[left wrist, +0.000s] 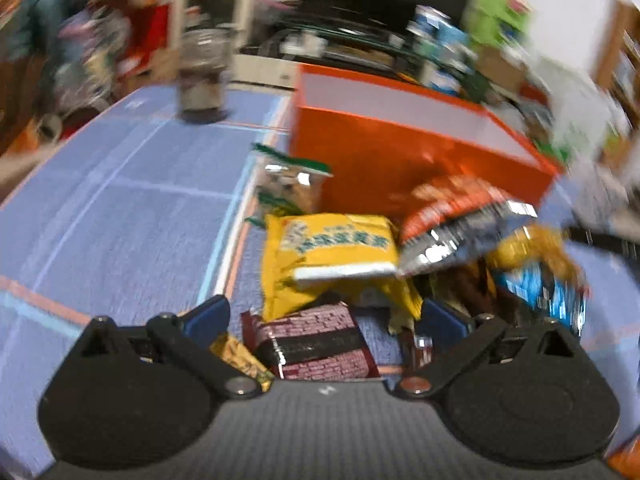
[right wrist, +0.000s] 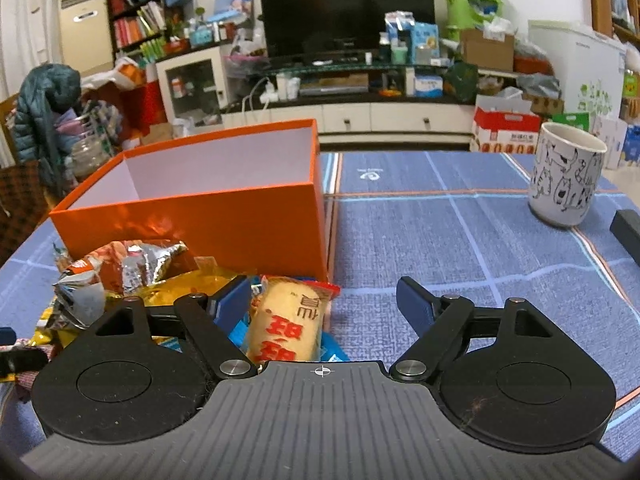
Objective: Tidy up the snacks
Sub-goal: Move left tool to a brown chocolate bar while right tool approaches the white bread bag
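An open orange box (right wrist: 200, 208) with a bare white inside stands on the blue cloth, and a heap of snack packets lies against its near wall. My right gripper (right wrist: 326, 304) is open low over the heap's right end. A beige cake packet with red characters (right wrist: 288, 320) lies between its fingers, close to the left one. In the blurred left wrist view the orange box (left wrist: 400, 152) is behind a yellow packet (left wrist: 328, 248), an orange and silver packet (left wrist: 452, 208) and a blue packet (left wrist: 540, 288). My left gripper (left wrist: 324, 320) is open above a maroon packet (left wrist: 316, 340), its pads apart from it.
A white mug with cat drawings (right wrist: 564, 176) stands on the blue checked tablecloth (right wrist: 440, 240) at the far right. A black block (right wrist: 626, 228) lies by the right edge. A glass jar (left wrist: 200, 80) stands far left of the box. Room furniture lies beyond the table.
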A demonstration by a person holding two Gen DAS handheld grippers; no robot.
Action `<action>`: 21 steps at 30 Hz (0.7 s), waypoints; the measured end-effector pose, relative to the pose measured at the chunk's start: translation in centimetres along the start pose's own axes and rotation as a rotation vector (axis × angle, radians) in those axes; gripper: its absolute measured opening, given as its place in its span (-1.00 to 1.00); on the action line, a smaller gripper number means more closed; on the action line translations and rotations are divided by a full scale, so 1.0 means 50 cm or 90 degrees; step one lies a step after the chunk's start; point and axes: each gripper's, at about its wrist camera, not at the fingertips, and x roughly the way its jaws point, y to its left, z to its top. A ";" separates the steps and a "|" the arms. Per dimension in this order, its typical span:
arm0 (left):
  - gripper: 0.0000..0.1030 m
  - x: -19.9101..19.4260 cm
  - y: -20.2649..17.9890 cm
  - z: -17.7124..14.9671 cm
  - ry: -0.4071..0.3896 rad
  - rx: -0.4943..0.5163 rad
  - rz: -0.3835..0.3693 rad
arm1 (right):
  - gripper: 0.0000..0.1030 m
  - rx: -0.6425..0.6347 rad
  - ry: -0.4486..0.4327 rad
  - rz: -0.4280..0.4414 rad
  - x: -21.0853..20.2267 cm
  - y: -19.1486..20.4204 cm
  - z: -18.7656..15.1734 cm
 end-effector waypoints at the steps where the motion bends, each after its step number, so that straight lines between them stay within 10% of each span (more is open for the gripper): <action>1: 0.95 0.000 -0.001 -0.002 -0.002 -0.007 0.008 | 0.40 -0.007 -0.005 -0.002 -0.002 0.004 0.000; 13: 0.95 -0.044 -0.027 -0.028 -0.036 0.029 0.031 | 0.40 -0.025 -0.011 -0.002 -0.007 0.017 0.000; 21: 0.95 -0.048 -0.146 -0.092 -0.018 0.143 -0.042 | 0.39 -0.048 -0.008 -0.002 -0.004 0.031 -0.007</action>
